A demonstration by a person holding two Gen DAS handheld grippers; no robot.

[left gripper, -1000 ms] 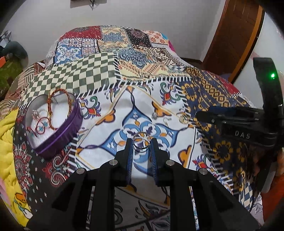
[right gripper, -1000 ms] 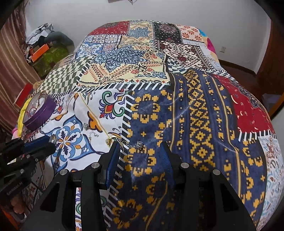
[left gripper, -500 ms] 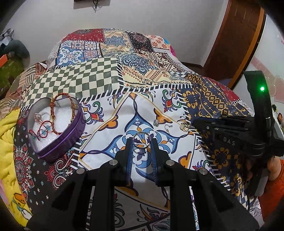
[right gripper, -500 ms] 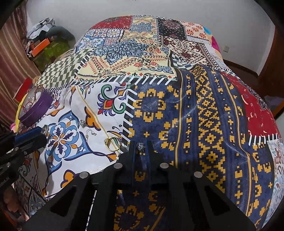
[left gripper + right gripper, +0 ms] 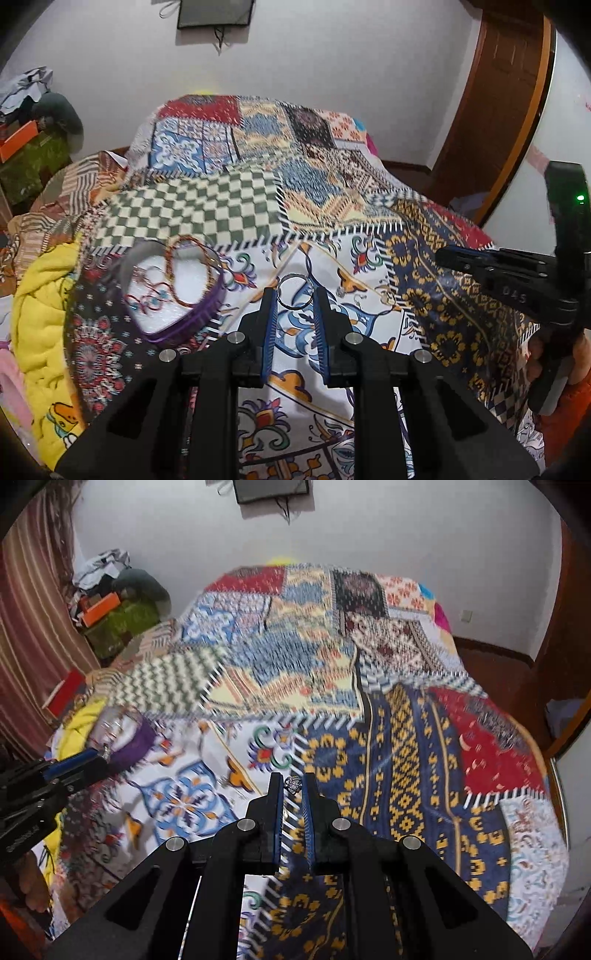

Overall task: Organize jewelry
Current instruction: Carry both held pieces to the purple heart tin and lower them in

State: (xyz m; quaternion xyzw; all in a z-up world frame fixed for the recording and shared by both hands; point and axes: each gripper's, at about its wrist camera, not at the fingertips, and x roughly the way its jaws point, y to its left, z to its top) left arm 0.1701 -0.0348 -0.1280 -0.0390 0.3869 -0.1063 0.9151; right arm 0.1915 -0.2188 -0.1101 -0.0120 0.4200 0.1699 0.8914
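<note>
Both grippers have lifted off the bed (image 5: 369, 266): the left gripper (image 5: 294, 295) pinches a ring (image 5: 295, 292), the right gripper (image 5: 293, 784), just pressed together, pinches a small ornament (image 5: 294, 784), ready for the purple heart box (image 5: 177, 295) at left.

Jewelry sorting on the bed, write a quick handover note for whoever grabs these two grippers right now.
Left hand-held gripper: shut on a silver ring, lifted off the quilt.
Right hand-held gripper: shut on a small silver stud, also lifted.
Purple heart-shaped tin, at the left: already holds a beaded bracelet and other pieces.
Left to do: drop both pieces into the tin, then collect the gold ring and small earring lying on the quilt.
</note>
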